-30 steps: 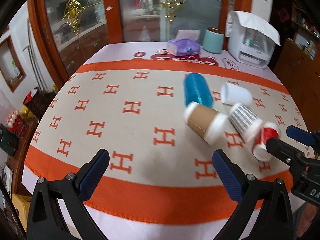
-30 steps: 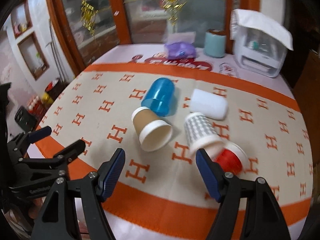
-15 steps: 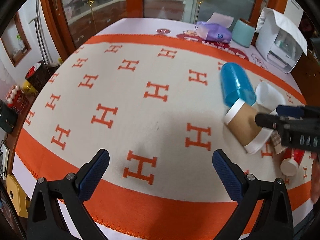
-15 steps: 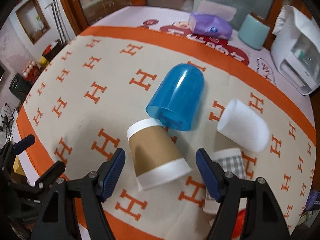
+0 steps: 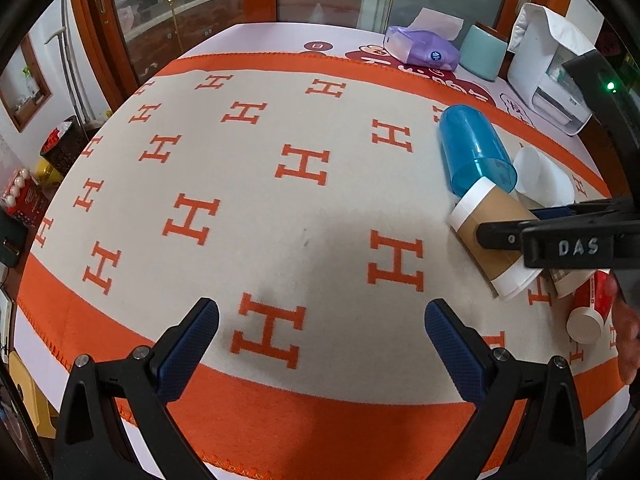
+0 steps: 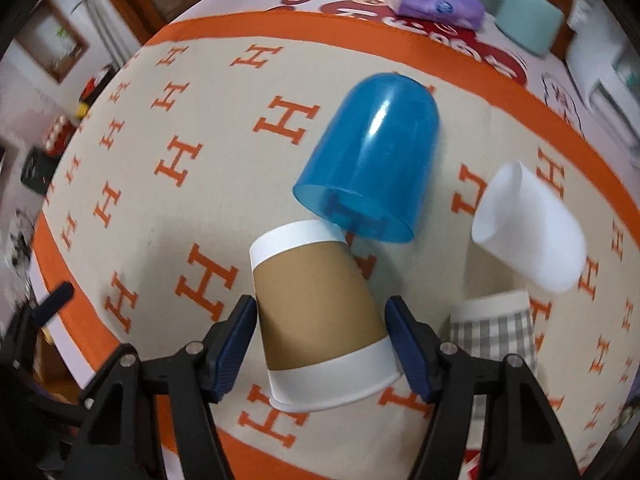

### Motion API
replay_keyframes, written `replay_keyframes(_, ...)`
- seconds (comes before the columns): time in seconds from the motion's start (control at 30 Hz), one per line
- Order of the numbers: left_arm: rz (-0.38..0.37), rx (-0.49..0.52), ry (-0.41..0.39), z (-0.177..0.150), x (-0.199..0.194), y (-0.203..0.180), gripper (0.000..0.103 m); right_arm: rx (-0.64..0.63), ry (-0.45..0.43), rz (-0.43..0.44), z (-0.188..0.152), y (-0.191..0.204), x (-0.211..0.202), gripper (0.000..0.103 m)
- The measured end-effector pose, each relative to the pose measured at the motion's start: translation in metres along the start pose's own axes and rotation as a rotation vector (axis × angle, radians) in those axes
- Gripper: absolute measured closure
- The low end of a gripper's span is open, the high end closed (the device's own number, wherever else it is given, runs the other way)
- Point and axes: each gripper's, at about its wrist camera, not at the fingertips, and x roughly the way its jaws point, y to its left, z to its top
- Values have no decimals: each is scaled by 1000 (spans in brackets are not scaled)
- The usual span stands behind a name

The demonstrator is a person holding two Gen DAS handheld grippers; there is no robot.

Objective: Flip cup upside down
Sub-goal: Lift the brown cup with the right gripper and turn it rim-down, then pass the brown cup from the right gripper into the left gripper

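Observation:
A brown paper cup with white bands (image 6: 320, 312) lies on its side on the orange-and-cream cloth, rim toward me; it also shows in the left wrist view (image 5: 494, 236). My right gripper (image 6: 322, 344) straddles the cup, its blue pads (image 6: 240, 340) close against both sides of the cup wall; I cannot tell whether they press on it. My left gripper (image 5: 320, 344) is open and empty above bare cloth, well left of the cups.
A blue plastic cup (image 6: 368, 168), a white cup (image 6: 528, 232), a grey checked cup (image 6: 494, 332) and a red cup (image 5: 588, 304) lie around the brown cup. A purple tissue pack (image 5: 424, 46), a teal canister (image 5: 482, 50) and a white appliance (image 5: 548, 64) stand at the back.
My right gripper has moved forward and down over the brown cup and narrowed around it. My left gripper has shifted a little; its jaws stay open.

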Motion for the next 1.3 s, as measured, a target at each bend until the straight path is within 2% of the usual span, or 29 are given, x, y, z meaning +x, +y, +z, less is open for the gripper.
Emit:
replay_keyframes(0.17,-6,-2,-5,-3,-5,2,1,167,-25,86,-23,-14,-25,37)
replay_keyframes(0.37,-27,-2,-11,-12,-19,1,1,414,-74,203,-84,-33,-57,37)
replay_keyframes(0.53,-66,21,1,-27,-29,-9,1,569,-72,263,-133,-44,-47,37)
replay_keyframes(0.67,-114,51,34,-40,-31,-22,1,667,-77,277,-158,-55,-31,37)
replay_keyframes(0.83,-146,75,67,-56,-33,-34,1,715,-54,311,-168,-61,-16,35)
replay_keyframes(1.0,-142,86,76,-64,-38,-40,1,742,-104,324,-176,-66,-21,34)
replay_keyframes(1.13,-140,90,80,-65,-41,-41,1,733,-129,321,-181,-69,-30,33)
replay_keyframes(1.3,-148,100,78,-66,-47,-47,1,660,-162,300,-189,-69,-46,33)
